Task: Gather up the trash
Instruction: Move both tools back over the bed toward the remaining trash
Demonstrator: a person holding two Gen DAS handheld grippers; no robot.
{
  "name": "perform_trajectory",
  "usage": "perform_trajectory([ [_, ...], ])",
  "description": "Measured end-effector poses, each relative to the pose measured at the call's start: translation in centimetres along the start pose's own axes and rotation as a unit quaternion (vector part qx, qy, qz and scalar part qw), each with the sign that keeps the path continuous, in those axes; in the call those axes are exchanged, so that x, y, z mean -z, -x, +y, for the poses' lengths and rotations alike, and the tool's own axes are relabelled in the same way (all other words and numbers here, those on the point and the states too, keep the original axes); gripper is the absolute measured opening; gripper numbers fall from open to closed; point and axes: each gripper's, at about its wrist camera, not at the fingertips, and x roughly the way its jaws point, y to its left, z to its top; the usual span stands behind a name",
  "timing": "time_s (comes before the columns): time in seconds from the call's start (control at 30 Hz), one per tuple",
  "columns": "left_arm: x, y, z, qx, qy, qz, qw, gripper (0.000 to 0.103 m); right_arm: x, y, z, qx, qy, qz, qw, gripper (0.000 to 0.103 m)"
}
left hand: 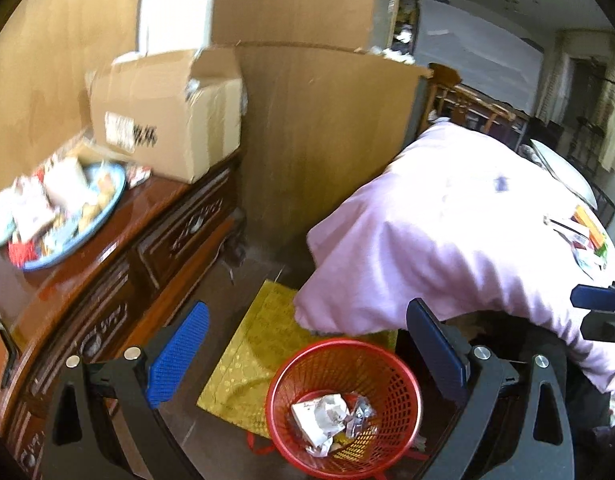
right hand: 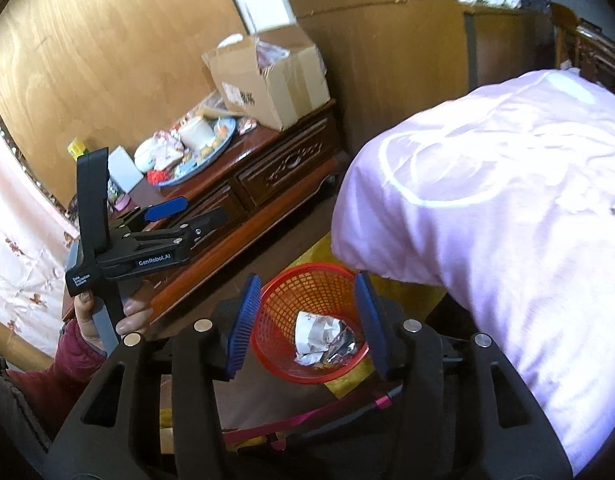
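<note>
floor: dark floor [left hand: 195,432] under me, with a yellow patterned mat [left hand: 243,360] lying flat on it
mat: red mesh basket [left hand: 391,384] sits on its near edge
sideboard: I see a carved wooden sideboard [left hand: 179,232] carrying a cardboard box [left hand: 167,120] and a cluttered blue plate [left hand: 87,232]

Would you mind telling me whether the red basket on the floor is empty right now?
No, the red basket holds crumpled white paper and a scrap of silver foil at its bottom.
</note>
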Motion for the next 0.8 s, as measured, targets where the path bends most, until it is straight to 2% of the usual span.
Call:
perform_trajectory([
  [0.27, -1.6, 3.7, -6.8, 0.012, -0.070, -0.040, 0.9966, 0.097, 1.9, 6.8, -2.3, 0.017, -0.028, -0.073, 0.997, 0.054],
  [0.47, -2.1, 6.3, -13.2, 0.017, -0.133, -0.068, 0.9886, 0.097, 3.5, 11.9, -5.0, 0.029, -0.047, -0.127, 0.990, 0.056],
  [0.63, -2.3, 6.9, -18.5, 0.032, -0.170, -0.073, 0.9823, 0.097, 5.0, 15.5, -8.0, 0.042, -0.065, -0.166, 0.983, 0.060],
  [0.8, -2.3, 5.8, -23.9, 0.053, -0.196, -0.064, 0.9771, 0.097, 6.7, 18.1, -13.0, 0.067, -0.112, -0.200, 0.971, 0.065],
])
